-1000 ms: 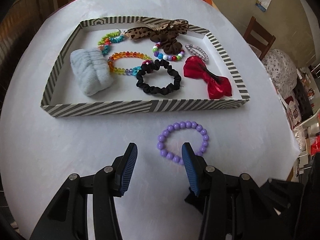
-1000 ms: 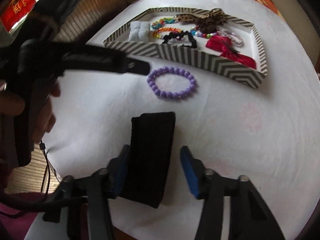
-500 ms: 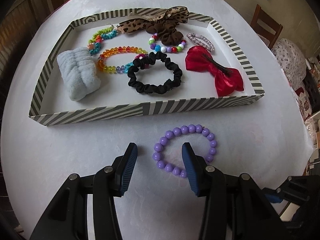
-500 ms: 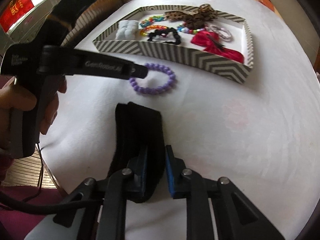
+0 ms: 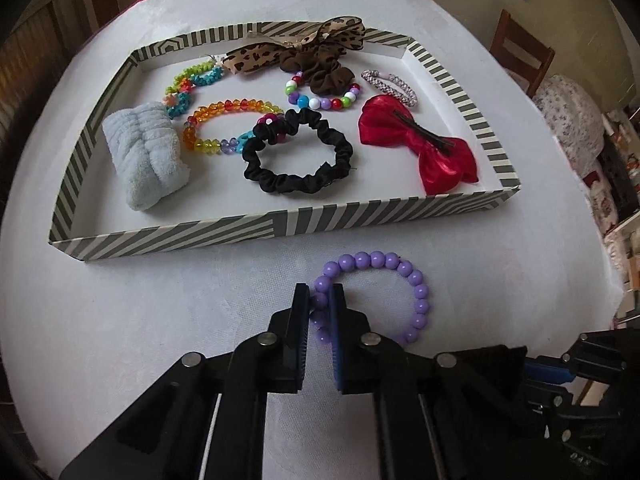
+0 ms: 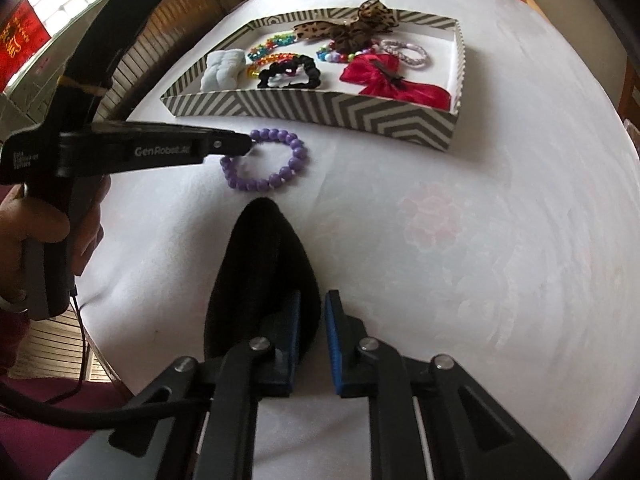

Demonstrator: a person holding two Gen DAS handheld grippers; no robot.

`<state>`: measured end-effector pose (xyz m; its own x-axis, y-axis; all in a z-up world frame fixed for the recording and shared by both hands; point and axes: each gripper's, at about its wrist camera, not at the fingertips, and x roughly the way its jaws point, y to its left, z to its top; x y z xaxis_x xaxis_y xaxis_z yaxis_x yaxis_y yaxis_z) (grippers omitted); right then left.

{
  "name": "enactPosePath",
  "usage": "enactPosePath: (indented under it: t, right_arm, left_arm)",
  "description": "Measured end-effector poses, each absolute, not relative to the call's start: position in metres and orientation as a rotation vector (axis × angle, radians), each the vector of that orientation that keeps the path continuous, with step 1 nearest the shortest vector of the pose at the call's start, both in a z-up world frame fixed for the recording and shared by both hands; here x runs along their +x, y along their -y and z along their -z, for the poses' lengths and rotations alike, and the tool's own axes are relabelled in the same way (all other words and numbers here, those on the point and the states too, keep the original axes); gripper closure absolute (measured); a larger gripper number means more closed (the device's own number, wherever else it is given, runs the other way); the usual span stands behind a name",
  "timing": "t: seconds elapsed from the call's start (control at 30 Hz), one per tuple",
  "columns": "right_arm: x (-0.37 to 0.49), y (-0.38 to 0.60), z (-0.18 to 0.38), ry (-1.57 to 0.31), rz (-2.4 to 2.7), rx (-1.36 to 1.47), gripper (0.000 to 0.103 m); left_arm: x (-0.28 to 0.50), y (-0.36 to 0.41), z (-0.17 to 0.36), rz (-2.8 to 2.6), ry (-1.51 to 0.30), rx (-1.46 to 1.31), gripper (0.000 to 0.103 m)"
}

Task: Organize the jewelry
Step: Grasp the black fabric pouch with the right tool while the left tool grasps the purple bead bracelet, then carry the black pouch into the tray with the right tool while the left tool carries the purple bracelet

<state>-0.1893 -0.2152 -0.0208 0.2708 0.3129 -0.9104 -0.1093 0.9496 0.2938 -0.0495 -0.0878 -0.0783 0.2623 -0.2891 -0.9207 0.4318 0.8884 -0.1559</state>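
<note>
Writing: "GenRobot.AI" is printed in white along the side of the left gripper (image 6: 244, 145), seen from the right wrist view; smaller white print at its rear is too small to read.
Around: a striped box (image 5: 280, 226) stands toward the far edge of the white table (image 5: 120, 320), holding a pale blue scrunchie (image 5: 146, 156), a black scrunchie (image 5: 298, 156), a red bow (image 5: 416, 140), a leopard-print bow (image 5: 296, 46) and several coloured bead bracelets.
In the way: the near wall of the striped box stands between the purple bead bracelet (image 5: 372, 296) and the things inside it.
Purple bead bracelet: flat on the table, just in front of the box's near wall.
Left gripper (image 5: 319, 306): its jaws have just closed and now clench the left side of the purple bead bracelet.
Black band (image 6: 260, 276): nearer the table's near edge, lifted into a peak.
Right gripper (image 6: 313, 320): jaws just closed, pinching the black band's right side.
Hand (image 6: 44, 220): wrapped round the left gripper's handle.
</note>
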Motion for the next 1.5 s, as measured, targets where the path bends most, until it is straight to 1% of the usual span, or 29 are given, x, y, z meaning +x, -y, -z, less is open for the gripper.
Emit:
enactPosePath:
  t: [0.13, 0.27, 0.37, 0.47, 0.5, 0.53, 0.57, 0.6, 0.63, 0.7, 0.73, 0.77, 0.8, 0.87, 1.03, 1.2, 1.33, 1.5]
  right_arm:
    - [-0.189, 0.223, 0.018, -1.254, -0.292, 0.229, 0.094]
    - [-0.187, 0.234, 0.007, -1.226, -0.303, 0.29, 0.096]
    - [-0.185, 0.238, -0.001, -1.209, -0.31, 0.31, 0.097]
    - [-0.183, 0.245, -0.002, -1.187, -0.338, 0.415, 0.095]
    - [-0.182, 0.245, 0.0, -1.205, -0.346, 0.449, 0.092]
    - [-0.18, 0.244, 0.002, -1.218, -0.35, 0.464, 0.076]
    - [-0.18, 0.241, 0.004, -1.223, -0.357, 0.473, 0.054]
    - [-0.18, 0.237, 0.006, -1.227, -0.36, 0.468, 0.047]
    - [-0.179, 0.232, 0.009, -1.244, -0.362, 0.454, 0.045]
    - [-0.178, 0.221, 0.017, -1.27, -0.373, 0.425, 0.045]
    - [-0.177, 0.218, 0.021, -1.276, -0.364, 0.41, 0.049]
    - [-0.178, 0.214, 0.024, -1.281, -0.344, 0.387, 0.076]
    - [-0.179, 0.214, 0.026, -1.28, -0.335, 0.377, 0.091]
    - [-0.181, 0.213, 0.022, -1.268, -0.354, 0.363, 0.091]
    - [-0.177, 0.223, -0.009, -1.186, -0.356, 0.342, 0.091]
    - [-0.164, 0.242, -0.033, -1.121, -0.344, 0.392, 0.091]
    - [-0.141, 0.257, -0.051, -1.07, -0.315, 0.396, 0.091]
    - [-0.099, 0.273, -0.061, -1.027, -0.248, 0.371, 0.091]
  left_arm:
    - [-0.053, 0.077, 0.073, 0.526, -1.238, 0.04, 0.103]
    - [-0.059, 0.07, 0.053, 0.547, -1.201, 0.015, 0.103]
    - [-0.061, 0.067, 0.04, 0.548, -1.169, 0.028, 0.103]
    - [-0.062, 0.064, 0.038, 0.542, -1.164, 0.028, 0.103]
    - [-0.062, 0.063, 0.039, 0.54, -1.165, 0.024, 0.103]
    - [-0.061, 0.064, 0.04, 0.541, -1.167, 0.021, 0.103]
    - [-0.061, 0.064, 0.04, 0.541, -1.168, 0.02, 0.103]
    - [-0.062, 0.063, 0.04, 0.54, -1.166, 0.021, 0.103]
    - [-0.063, 0.063, 0.04, 0.541, -1.167, 0.021, 0.103]
    - [-0.063, 0.062, 0.039, 0.54, -1.165, 0.023, 0.103]
    - [-0.063, 0.062, 0.039, 0.541, -1.164, 0.023, 0.103]
    - [-0.063, 0.062, 0.038, 0.543, -1.163, 0.021, 0.103]
    - [-0.063, 0.061, 0.037, 0.545, -1.16, 0.018, 0.103]
    - [-0.063, 0.062, 0.032, 0.551, -1.154, 0.015, 0.103]
    - [-0.059, 0.062, 0.013, 0.577, -1.133, 0.014, 0.103]
    - [-0.048, 0.061, -0.019, 0.593, -1.074, 0.021, 0.103]
    - [-0.031, 0.062, -0.043, 0.589, -1.025, 0.026, 0.103]
    - [0.001, 0.071, -0.062, 0.576, -0.973, 0.031, 0.103]
